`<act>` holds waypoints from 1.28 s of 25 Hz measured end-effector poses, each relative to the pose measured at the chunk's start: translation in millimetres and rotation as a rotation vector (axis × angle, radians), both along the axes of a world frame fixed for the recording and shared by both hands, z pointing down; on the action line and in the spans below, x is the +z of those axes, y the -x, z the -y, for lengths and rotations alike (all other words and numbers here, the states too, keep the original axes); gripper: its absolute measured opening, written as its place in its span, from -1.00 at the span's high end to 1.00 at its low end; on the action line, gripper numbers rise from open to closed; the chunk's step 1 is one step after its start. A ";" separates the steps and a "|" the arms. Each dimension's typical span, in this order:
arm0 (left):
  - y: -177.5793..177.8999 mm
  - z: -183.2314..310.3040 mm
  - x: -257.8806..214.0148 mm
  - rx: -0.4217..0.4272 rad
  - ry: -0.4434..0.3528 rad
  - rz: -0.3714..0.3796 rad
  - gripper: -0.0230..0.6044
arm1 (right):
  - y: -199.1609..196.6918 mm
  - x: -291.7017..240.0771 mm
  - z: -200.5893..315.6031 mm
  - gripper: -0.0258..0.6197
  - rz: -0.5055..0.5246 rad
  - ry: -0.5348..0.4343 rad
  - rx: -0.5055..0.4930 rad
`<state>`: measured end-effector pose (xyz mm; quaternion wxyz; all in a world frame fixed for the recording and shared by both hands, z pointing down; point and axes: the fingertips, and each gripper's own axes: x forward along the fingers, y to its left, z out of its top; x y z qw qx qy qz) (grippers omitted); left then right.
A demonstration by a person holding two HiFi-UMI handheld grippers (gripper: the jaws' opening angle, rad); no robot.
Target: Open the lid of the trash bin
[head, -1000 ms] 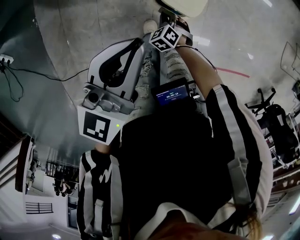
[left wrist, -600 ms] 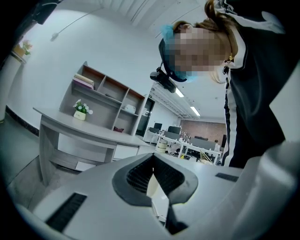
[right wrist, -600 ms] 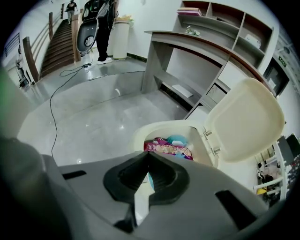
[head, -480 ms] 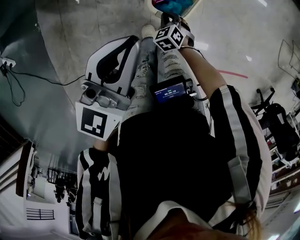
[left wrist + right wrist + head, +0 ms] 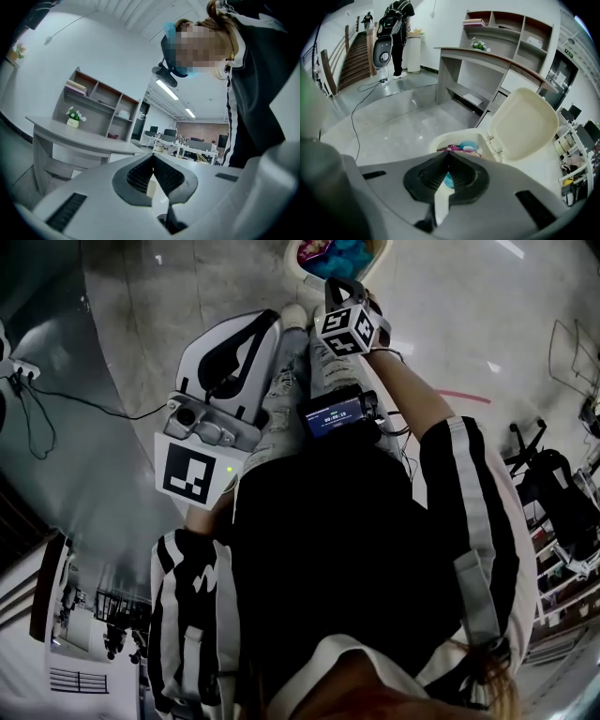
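The cream trash bin stands on the floor with its lid swung up and open. Pink and blue rubbish shows inside. My right gripper hovers just in front of the bin's rim, jaws shut with nothing between them. In the head view the bin sits at the top edge, with the right gripper right below it. My left gripper is held near the person's legs, away from the bin. The left gripper points up toward the person's head, jaws shut and empty.
A grey desk with a shelf unit stands behind the bin. A cable runs across the glossy floor toward stairs, where a person stands. A power strip lies at the left. A small screen hangs at the person's waist.
A second ago only a cream surface of the bin showed at the top of the head view; now its blue and pink contents are visible. The right gripper has shifted slightly right.
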<state>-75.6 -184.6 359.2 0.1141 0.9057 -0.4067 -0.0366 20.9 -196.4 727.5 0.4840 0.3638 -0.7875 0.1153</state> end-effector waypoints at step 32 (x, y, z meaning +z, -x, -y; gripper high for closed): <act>-21.4 -25.8 -64.2 0.091 -0.066 0.023 0.91 | -26.2 -207.2 15.9 0.90 0.281 -0.189 0.130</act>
